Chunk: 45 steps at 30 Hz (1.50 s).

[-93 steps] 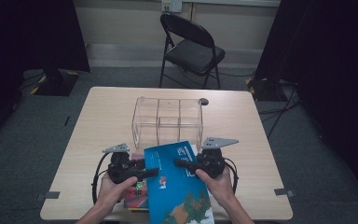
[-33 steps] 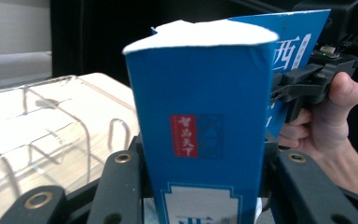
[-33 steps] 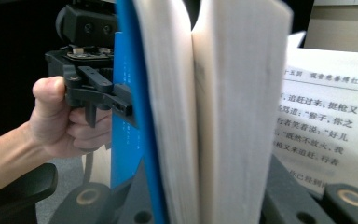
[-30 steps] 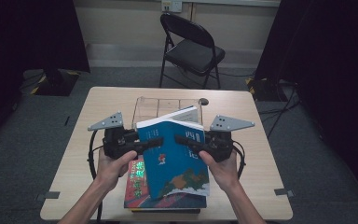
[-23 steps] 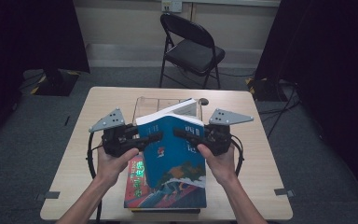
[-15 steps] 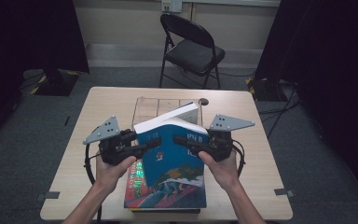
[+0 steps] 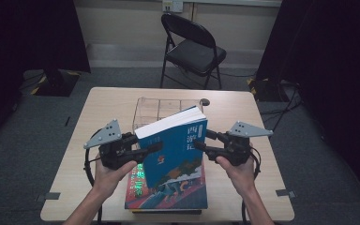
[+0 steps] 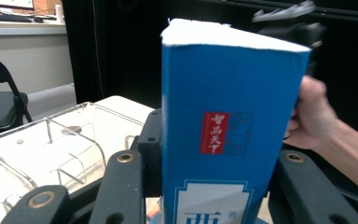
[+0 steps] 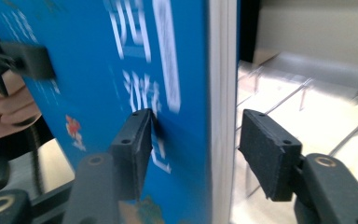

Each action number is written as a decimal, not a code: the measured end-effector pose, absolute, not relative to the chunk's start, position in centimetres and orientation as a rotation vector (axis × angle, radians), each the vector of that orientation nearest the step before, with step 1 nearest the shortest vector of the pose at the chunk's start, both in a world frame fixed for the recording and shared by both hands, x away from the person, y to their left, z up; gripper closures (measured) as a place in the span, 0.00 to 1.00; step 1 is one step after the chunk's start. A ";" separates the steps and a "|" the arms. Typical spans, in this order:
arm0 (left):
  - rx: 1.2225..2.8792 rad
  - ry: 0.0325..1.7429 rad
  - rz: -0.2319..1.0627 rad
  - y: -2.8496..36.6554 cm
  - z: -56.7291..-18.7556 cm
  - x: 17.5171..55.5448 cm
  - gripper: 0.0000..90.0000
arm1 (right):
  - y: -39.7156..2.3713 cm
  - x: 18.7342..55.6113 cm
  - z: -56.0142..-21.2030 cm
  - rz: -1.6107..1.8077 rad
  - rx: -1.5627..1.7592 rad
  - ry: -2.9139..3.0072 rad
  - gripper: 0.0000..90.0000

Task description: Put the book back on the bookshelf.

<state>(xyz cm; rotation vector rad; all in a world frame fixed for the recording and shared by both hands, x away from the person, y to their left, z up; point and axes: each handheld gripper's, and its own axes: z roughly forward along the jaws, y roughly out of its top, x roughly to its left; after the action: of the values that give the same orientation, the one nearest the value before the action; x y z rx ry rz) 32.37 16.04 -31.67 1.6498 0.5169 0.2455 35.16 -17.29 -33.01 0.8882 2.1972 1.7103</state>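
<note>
Blue book (image 7: 177,143) upright before clear organizer (image 7: 164,107), Chinese title; left gripper (image 7: 146,149) clamps spine, right gripper (image 7: 200,142) jaws just opened off it.

Light wooden table (image 7: 103,108), rounded corners, on grey carpet. Clear plastic compartment organizer (image 7: 161,107) at centre-far part. Small dark round object (image 7: 206,101) just right of organizer. Stack of flat books (image 7: 168,197) near of organizer, at front edge.

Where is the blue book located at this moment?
In the high view, the blue book stands tilted at the table's middle, between the left gripper and the right gripper, above a stack of books and in front of the clear organizer.
</note>
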 end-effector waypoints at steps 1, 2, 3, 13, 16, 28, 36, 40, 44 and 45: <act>1.654 0.513 0.251 16.0 -31.7 32.3 0.67 | -17.1 35.4 -33.3 1.717 0.884 2.224 0.50; 1.661 0.510 0.257 16.0 -31.6 32.2 0.67 | -16.9 35.4 -33.5 1.710 0.871 2.239 0.50; 1.661 0.520 0.261 15.9 -31.6 32.2 0.67 | -16.6 35.6 -33.6 1.711 0.865 2.233 0.50; 1.705 0.496 0.251 14.6 -31.9 32.3 0.64 | -16.6 34.9 -33.2 1.658 0.847 2.242 0.52; 1.709 0.504 0.260 14.6 -31.9 32.4 0.66 | -16.6 34.8 -33.2 1.657 0.846 2.239 0.53; 1.706 0.503 0.311 13.7 -32.5 32.7 0.67 | -16.5 34.9 -33.2 1.614 0.854 2.236 0.56; 1.701 0.499 0.331 13.0 -33.0 32.8 0.67 | -17.0 34.8 -33.3 1.650 0.846 2.237 0.59; 1.714 0.520 0.315 12.8 -33.0 32.9 0.66 | -17.0 34.9 -33.4 1.651 0.847 2.237 0.59; 1.707 0.526 0.331 12.8 -33.1 32.9 0.66 | -17.0 34.9 -33.4 1.648 0.847 2.229 0.59; 1.705 0.530 0.323 12.8 -33.1 33.0 0.66 | -16.9 34.9 -33.5 1.646 0.850 2.227 0.59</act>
<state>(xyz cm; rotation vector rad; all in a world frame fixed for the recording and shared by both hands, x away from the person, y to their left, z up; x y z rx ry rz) 32.99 12.81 -33.12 1.7054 0.5300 0.3226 34.91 -16.93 -33.47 0.8502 2.2275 1.6461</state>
